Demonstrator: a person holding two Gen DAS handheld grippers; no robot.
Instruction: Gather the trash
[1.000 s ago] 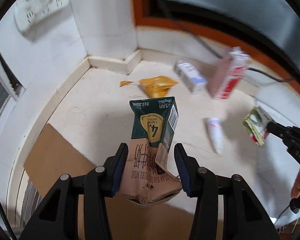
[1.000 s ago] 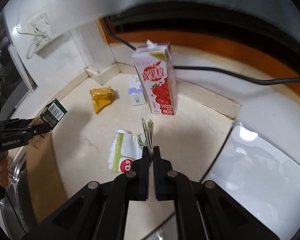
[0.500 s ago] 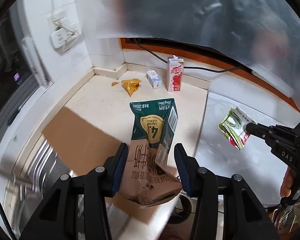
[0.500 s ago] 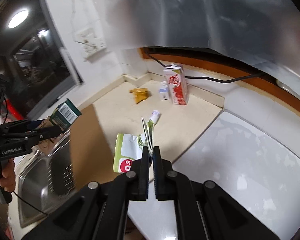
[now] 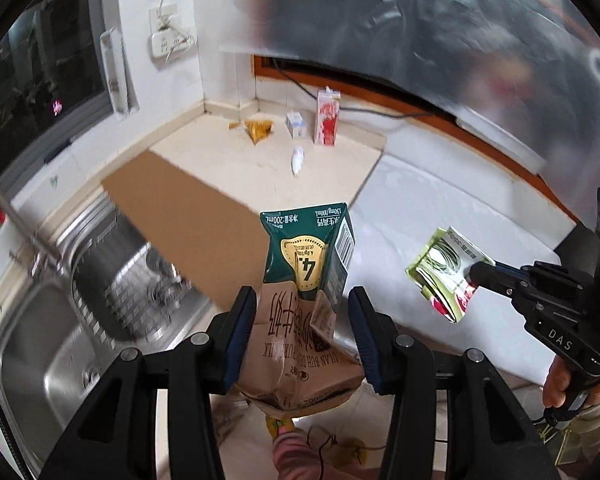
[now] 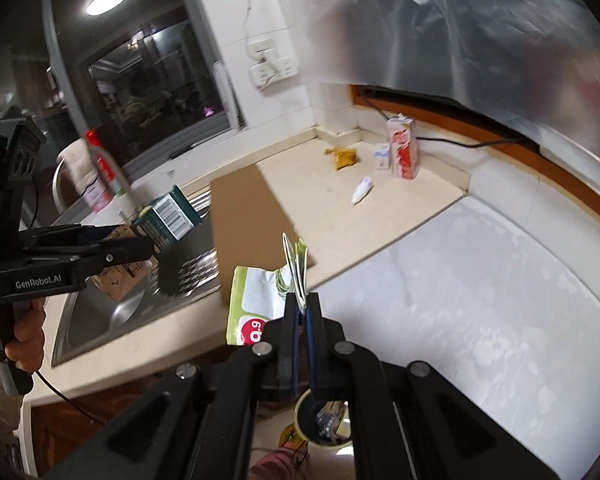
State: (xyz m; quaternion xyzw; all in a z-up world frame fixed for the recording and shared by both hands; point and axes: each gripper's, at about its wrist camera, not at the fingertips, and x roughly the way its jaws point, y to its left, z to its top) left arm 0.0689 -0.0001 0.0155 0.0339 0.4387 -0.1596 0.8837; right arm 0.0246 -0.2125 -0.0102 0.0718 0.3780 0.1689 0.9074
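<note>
both tongs were loaded; left gripper (image 5: 302, 328) clamped a crushed green-and-brown milk carton (image 5: 306, 292), right gripper (image 6: 301, 312) was pinched tight on a flattened green wrapper (image 6: 267, 296); the step looked like carrying; next, a release over the bin (image 6: 320, 424) at 6 o'clock below; more litter lay at 12 o'clock.

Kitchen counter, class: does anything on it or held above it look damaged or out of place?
Yes. Litter sits in the far corner: a yellow wrapper, a small box, a red carton and a fallen white tube. The milk carton in the left gripper is crushed at its base.
</note>
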